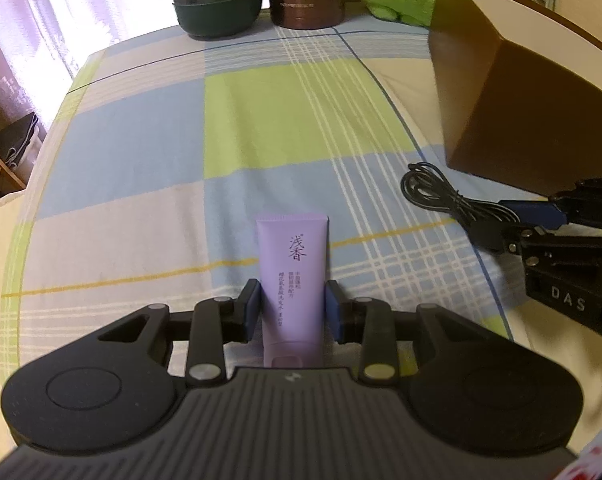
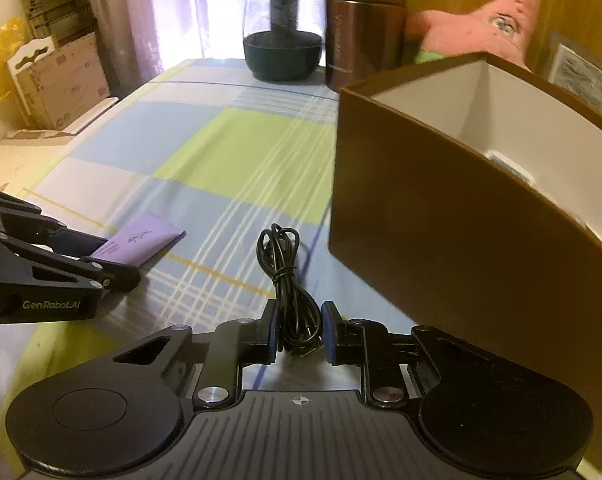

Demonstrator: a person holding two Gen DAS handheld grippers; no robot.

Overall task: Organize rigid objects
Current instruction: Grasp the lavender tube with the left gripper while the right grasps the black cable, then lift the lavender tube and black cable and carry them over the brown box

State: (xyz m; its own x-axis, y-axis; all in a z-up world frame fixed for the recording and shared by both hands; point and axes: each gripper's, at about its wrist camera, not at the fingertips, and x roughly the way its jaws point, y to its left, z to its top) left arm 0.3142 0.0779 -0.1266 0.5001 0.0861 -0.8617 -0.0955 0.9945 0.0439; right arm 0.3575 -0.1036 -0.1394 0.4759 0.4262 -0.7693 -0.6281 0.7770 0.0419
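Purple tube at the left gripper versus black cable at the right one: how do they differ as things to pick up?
The purple tube is one smooth, flat, printed body; the black cable is a thin coiled bundle tied at its middle. The tube fills the gap of the left gripper; the cable looks slimmer between the pads of the right gripper. Both lie on the checked cloth, between gripper fingers, near the brown box.
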